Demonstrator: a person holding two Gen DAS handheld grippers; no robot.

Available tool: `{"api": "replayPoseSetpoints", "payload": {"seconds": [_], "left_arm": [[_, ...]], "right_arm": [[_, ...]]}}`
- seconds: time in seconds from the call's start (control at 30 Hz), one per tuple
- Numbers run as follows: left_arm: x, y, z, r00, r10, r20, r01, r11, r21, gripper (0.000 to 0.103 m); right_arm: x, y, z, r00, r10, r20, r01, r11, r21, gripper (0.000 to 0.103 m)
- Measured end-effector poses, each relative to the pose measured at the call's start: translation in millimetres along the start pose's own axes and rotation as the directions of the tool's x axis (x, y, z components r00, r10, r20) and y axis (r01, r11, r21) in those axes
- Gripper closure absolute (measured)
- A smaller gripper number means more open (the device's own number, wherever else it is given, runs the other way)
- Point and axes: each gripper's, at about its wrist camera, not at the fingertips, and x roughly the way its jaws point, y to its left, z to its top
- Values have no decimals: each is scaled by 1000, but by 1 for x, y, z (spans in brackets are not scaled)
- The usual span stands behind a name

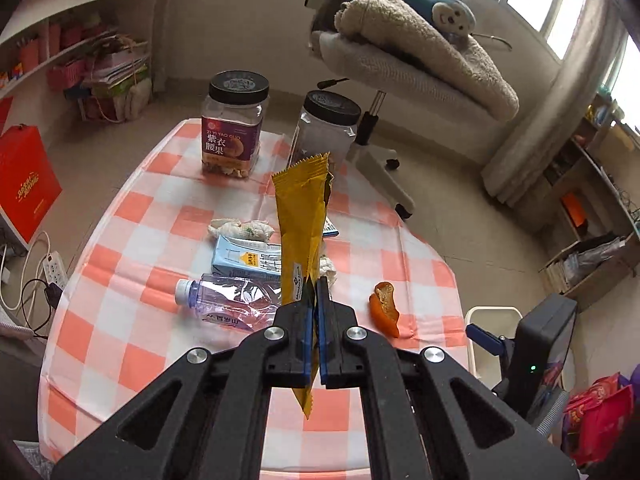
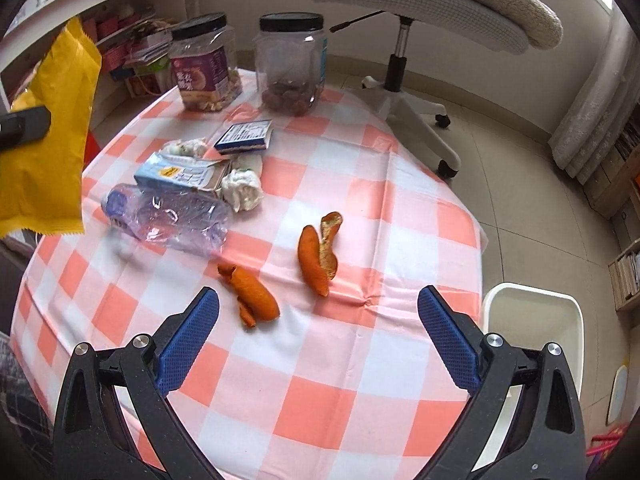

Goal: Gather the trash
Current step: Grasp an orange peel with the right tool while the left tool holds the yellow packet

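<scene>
Two orange peels (image 2: 256,294) lie between the spread right gripper (image 2: 318,332) fingers.

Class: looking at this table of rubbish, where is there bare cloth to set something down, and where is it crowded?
Free: the near checked cloth below the two orange peels, and the right side toward the white bin. Crowded: the left-centre cluster of crushed bottle, milk carton and tissue wads, up to the jars.
</scene>
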Motion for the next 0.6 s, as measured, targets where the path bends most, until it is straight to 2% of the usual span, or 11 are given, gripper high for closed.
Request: {"api": "replayPoseSetpoints", "payload": {"seconds": [0.1, 0.13, 0.23, 0.27, 0.4, 0.43, 0.47, 0.5, 0.6], "left_arm": [[-13, 12, 3, 1000, -20, 13, 20, 1000, -17, 101], [-17, 15, 4, 999, -25, 21, 25, 1000, -16, 101], [-26, 22, 6, 998, -58, 34, 58, 998, -8, 101], [-27, 25, 6, 997, -64, 34, 65, 998, -12, 101], [-31, 38, 9, 996, -77, 41, 79, 996, -44, 101], [-33, 40, 9, 996, -77, 44, 79, 996, -47, 101], [-33, 42, 9, 996, -76, 47, 78, 996, -49, 101], [-34, 43, 9, 996, -74, 50, 77, 996, -50, 101], [-36, 49, 9, 996, -69, 55, 73, 995, -65, 101]], "right_arm": [[14, 24, 0, 1000, -9, -28, 6, 994, -108, 8], [21, 30, 1, 999, -11, -45, 5, 990, -138, 12], [45, 41, 4, 991, 37, -129, -60, 982, -180, 39], [52, 44, 4, 986, 62, -157, -90, 980, -179, 42], [70, 53, 3, 981, 66, -185, -101, 978, -185, 42], [75, 55, 2, 979, 69, -194, -104, 978, -181, 46], [79, 56, 1, 976, 72, -207, -110, 978, -176, 64], [82, 56, 0, 973, 69, -221, -108, 979, -170, 77], [76, 55, -2, 971, 103, -217, -131, 984, -122, 83]]}}
